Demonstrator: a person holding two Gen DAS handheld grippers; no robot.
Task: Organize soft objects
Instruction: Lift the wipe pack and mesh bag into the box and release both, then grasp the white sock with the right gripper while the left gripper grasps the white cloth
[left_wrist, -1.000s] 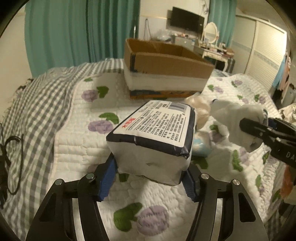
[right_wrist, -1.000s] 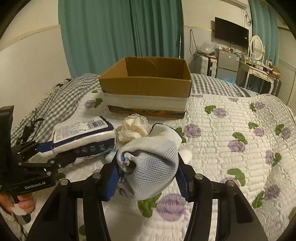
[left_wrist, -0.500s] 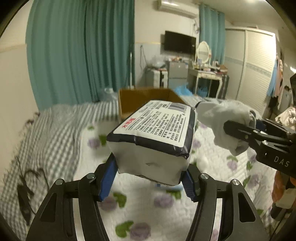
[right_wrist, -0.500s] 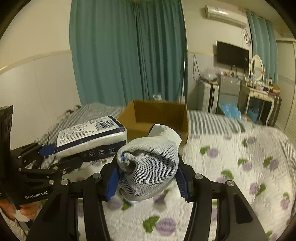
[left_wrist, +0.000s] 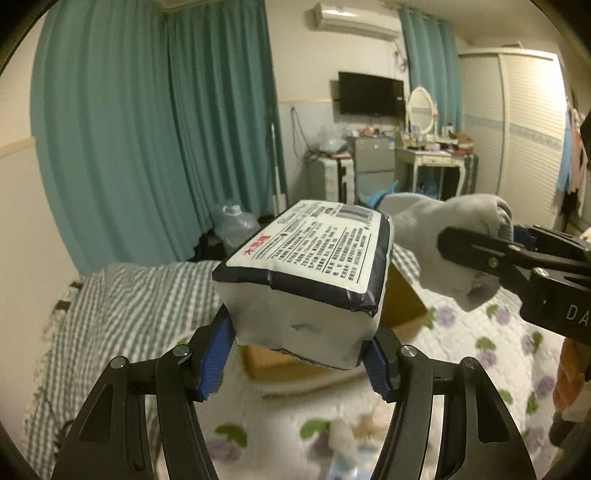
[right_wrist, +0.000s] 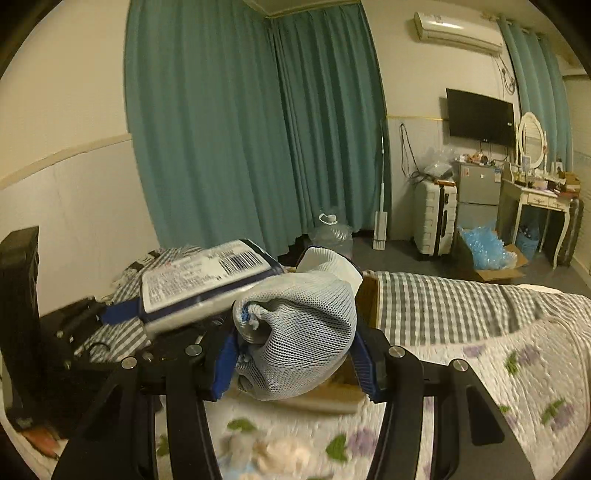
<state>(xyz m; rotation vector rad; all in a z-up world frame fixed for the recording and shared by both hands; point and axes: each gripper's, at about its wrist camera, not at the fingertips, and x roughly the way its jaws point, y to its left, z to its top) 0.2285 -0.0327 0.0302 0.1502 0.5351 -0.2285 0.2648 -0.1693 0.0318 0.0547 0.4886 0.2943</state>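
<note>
My left gripper (left_wrist: 301, 360) is shut on a white and navy tissue pack (left_wrist: 310, 269) with a printed label, held high above the bed. My right gripper (right_wrist: 295, 365) is shut on a grey mesh sock bundle (right_wrist: 295, 328). The bundle also shows in the left wrist view (left_wrist: 450, 240), just right of the pack. The pack shows in the right wrist view (right_wrist: 207, 277), left of the bundle. The cardboard box (left_wrist: 402, 299) lies below and behind both held things, mostly hidden. A blurred cream soft item (right_wrist: 280, 454) lies on the quilt below.
The bed has a floral quilt (right_wrist: 517, 387) and a grey checked blanket (left_wrist: 140, 295). Teal curtains (right_wrist: 258, 129), a water jug (right_wrist: 332, 232), a suitcase (right_wrist: 432, 214), a small fridge and a dressing table (right_wrist: 535, 195) stand beyond the bed.
Both grippers have risen and moved forward with their loads. The box has dropped from view centre to beneath the held things, and the room beyond the bed has come into view.
</note>
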